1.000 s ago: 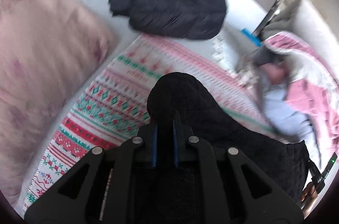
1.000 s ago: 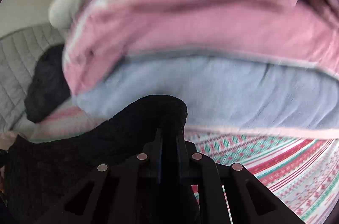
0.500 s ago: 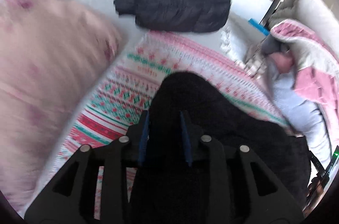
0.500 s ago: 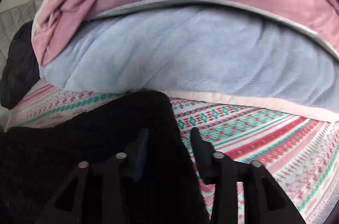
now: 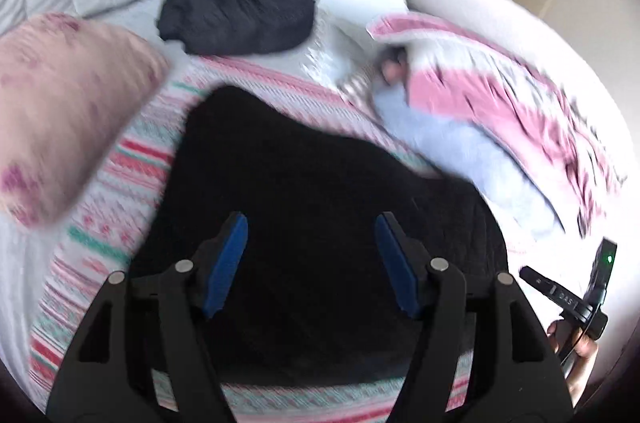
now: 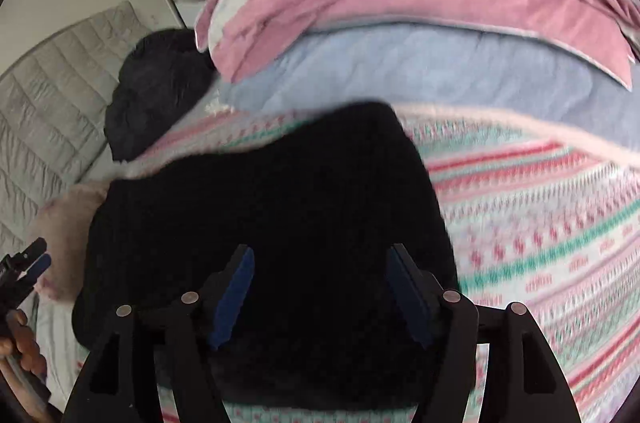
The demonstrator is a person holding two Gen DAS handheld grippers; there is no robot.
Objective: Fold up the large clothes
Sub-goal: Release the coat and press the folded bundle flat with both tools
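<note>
Item: black garment [image 5: 320, 223], lying in a folded heap on the patterned blanket [image 5: 120, 183] across the bed, between the pink pillow [image 5: 60, 111] and the quilt pile [image 6: 400, 3]. Risk, as we judge it: the soft, thick fold may spring open or slump unevenly, since nothing pins it. Left tool [image 5: 312, 255] and right tool [image 6: 320, 287] both gape wide above it, grasping nothing; whether they touch it we cannot tell.

We are no longer pinching the black garment [image 5: 320, 207]. Both the left gripper [image 5: 312, 263] and the right gripper [image 6: 320, 287] are spreading wide above it.
</note>
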